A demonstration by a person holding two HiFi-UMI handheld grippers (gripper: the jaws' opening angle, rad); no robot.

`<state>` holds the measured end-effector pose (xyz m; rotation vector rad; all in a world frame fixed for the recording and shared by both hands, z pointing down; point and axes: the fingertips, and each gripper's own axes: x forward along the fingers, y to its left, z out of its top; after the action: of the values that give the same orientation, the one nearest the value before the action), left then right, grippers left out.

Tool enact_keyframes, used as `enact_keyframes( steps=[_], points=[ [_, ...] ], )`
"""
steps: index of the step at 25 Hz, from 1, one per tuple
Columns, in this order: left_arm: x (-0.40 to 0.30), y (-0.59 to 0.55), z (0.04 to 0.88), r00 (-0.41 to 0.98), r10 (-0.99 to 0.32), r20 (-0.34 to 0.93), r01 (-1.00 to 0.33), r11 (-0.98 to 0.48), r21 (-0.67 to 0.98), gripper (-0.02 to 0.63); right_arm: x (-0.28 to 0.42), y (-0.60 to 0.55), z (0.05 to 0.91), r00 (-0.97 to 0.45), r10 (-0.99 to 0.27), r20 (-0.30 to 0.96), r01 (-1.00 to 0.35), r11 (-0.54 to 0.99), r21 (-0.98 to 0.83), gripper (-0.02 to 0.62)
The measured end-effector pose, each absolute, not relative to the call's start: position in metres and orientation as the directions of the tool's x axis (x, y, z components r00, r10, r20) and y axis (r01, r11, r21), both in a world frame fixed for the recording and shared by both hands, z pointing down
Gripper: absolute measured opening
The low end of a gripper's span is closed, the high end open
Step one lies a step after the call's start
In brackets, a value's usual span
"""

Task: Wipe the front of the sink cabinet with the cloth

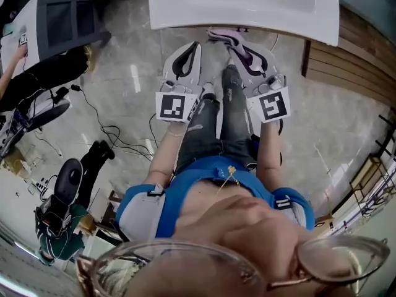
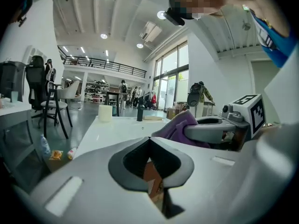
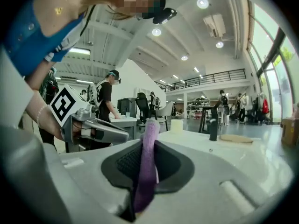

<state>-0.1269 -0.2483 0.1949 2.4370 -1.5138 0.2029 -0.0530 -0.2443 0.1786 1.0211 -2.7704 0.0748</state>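
Two hand-held grippers are seen from above, pointed toward the near edge of a white sink, just beyond the person's knees. The right gripper is clamped on a purple cloth, which is pinched as a thin fold running along the jaws and bunched past the tips toward the sink. The left gripper is closed with nothing between its jaws and is held just left of the right one. The cabinet front is hidden beneath the basin. The cloth is judged to lie ahead of the right fingertips, so that hand is the nearer for pressing it to the cabinet
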Motion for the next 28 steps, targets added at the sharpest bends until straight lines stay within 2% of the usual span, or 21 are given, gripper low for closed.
enact_keyframes(
  steps=[6, 13, 17, 19, 23, 28],
  points=[
    [-0.144, -0.249, 0.372, 0.397, -0.886, 0.241, -0.917, -0.372, 0.145, 0.0, -0.062, -0.234, 0.348, -0.773, -0.609, 0.175, -0.623, 0.781, -0.034, 0.051],
    [-0.145, -0.254, 0.516, 0.423, -0.905, 0.046, -0.9, -0.415, 0.133, 0.0, -0.068, -0.244, 0.468, -0.801, -0.597, 0.037, -0.598, 0.802, 0.006, 0.051],
    [-0.148, -0.241, 0.547, 0.449, -0.887, -0.104, -0.879, -0.46, 0.13, 0.0, -0.044, -0.244, 0.46, -0.732, -0.673, -0.106, -0.68, 0.731, 0.054, 0.051],
    [-0.152, -0.231, 0.55, 0.454, -0.883, -0.121, -0.873, -0.468, 0.137, 0.0, -0.029, -0.242, 0.44, -0.679, -0.716, -0.161, -0.73, 0.681, 0.052, 0.051],
    [-0.15, -0.206, 0.539, 0.467, -0.881, -0.079, -0.867, -0.474, 0.154, 0.0, -0.003, -0.243, 0.422, -0.594, -0.8, -0.088, -0.805, 0.588, 0.087, 0.051],
    [-0.159, -0.194, 0.532, 0.447, -0.884, -0.138, -0.873, -0.464, 0.149, 0.0, 0.023, -0.253, 0.412, -0.419, -0.904, -0.081, -0.893, 0.395, 0.218, 0.052]
  ],
)
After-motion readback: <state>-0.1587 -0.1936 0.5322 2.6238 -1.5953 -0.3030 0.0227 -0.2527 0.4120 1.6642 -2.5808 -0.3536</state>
